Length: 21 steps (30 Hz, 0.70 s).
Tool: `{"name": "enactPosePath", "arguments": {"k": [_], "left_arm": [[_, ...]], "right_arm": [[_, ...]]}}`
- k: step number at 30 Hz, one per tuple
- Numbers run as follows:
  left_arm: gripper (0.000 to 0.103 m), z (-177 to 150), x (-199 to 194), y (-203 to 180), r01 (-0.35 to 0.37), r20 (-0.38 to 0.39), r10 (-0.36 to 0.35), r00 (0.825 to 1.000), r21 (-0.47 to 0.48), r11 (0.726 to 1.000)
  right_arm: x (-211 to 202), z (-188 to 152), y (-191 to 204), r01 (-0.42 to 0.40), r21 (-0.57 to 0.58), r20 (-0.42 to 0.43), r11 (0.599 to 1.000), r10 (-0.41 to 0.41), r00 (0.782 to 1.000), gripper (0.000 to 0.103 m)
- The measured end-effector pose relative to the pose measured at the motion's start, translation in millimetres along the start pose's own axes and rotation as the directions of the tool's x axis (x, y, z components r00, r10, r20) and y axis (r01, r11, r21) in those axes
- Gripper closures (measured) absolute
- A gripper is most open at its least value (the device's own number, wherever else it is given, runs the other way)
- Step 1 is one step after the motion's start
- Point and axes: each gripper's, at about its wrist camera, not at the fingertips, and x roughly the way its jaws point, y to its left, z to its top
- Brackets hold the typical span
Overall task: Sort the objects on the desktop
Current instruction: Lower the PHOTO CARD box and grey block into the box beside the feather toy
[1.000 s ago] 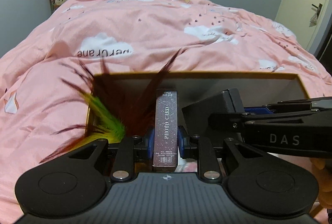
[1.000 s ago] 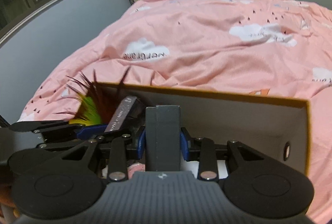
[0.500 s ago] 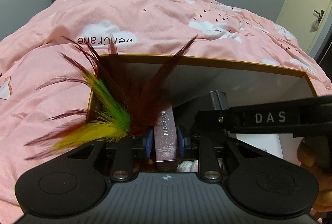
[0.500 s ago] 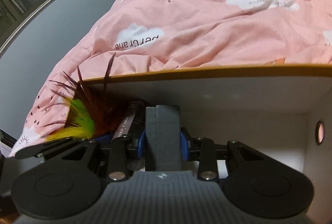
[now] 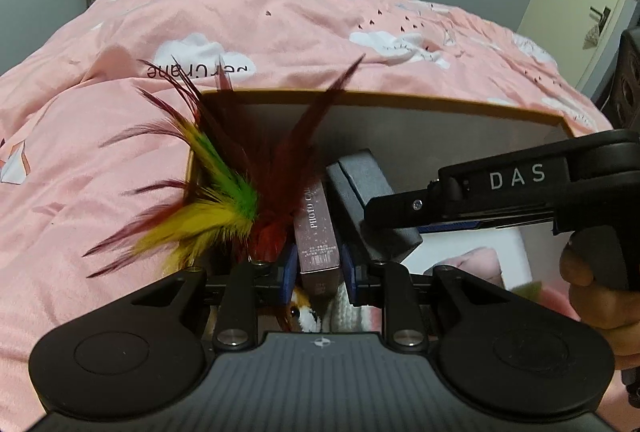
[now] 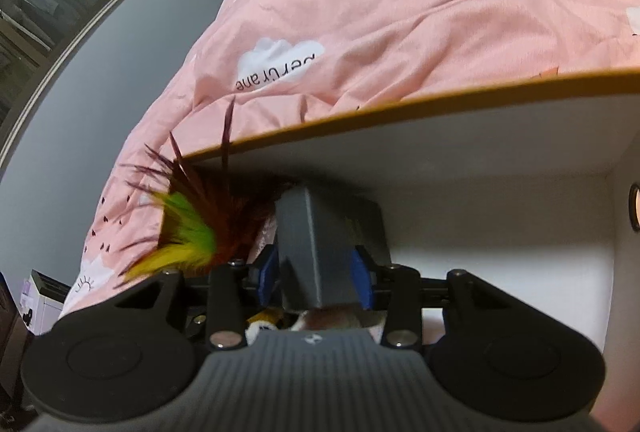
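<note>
Left gripper [image 5: 318,266]: jaws closed on the card box [image 5: 316,228], blue pads pressed against both its long sides; it points down into the bin [image 5: 400,100].
Card box: slim, pinkish-purple with glitter, printed "PHOTO CARD"; stands on end inside the bin, leaning a little away from the camera, just right of the feathers [image 5: 216,200].
Right gripper [image 6: 316,274]: jaws are opening; the grey box [image 6: 312,244] is between the blue pads, which stand close to its sides, and I cannot tell whether they touch it.
Grey box: dark grey, rectangular, tilted; in the left wrist view it [image 5: 368,180] lies inside the bin, just right of the card box.
Bin: open-topped, orange-brown rim, pale inner walls; a small round hole shows in its right wall [image 6: 634,206].
Feathers: dark red, green and yellow, fanned out at the bin's left end and rising over the rim.
Plush toy [image 5: 304,312]: white and orange, on the bin floor under the left gripper, mostly hidden.
Hand [image 5: 592,296]: wraps the right gripper's handle at the right edge.
Bed [image 5: 280,24]: pink cover with white clouds, behind the bin.
</note>
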Motion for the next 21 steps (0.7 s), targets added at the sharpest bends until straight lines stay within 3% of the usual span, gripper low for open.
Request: {"name": "enactPosePath", "arguments": {"k": [5, 9, 16, 21], "left_arm": [[0.076, -2.6, 8.7, -4.8, -0.005, -0.003, 0.005, 1.000, 0.045, 0.999], [0.075, -4.0, 17.3, -2.0, 0.031, -0.022, -0.030, 0.999, 0.035, 0.999], [0.075, -5.2, 13.7, -3.0, 0.022, -0.016, -0.021, 1.000, 0.051, 0.998], [0.075, -8.1, 6.7, -2.3, 0.017, -0.006, -0.017, 1.000, 0.055, 0.998]], "right_arm": [[1.0, -3.5, -6.9, -0.011, 0.033, -0.011, 0.999, 0.011, 1.000, 0.059], [6.3, -2.2, -13.1, -0.035, 0.096, -0.019, 0.995, 0.037, 0.999, 0.056], [9.3, 0.1, -18.2, -0.075, 0.149, -0.006, 0.986, 0.076, 0.997, 0.057], [12.7, -3.3, -43.7, -0.164, 0.328, 0.008, 0.930, 0.171, 0.985, 0.058]]}}
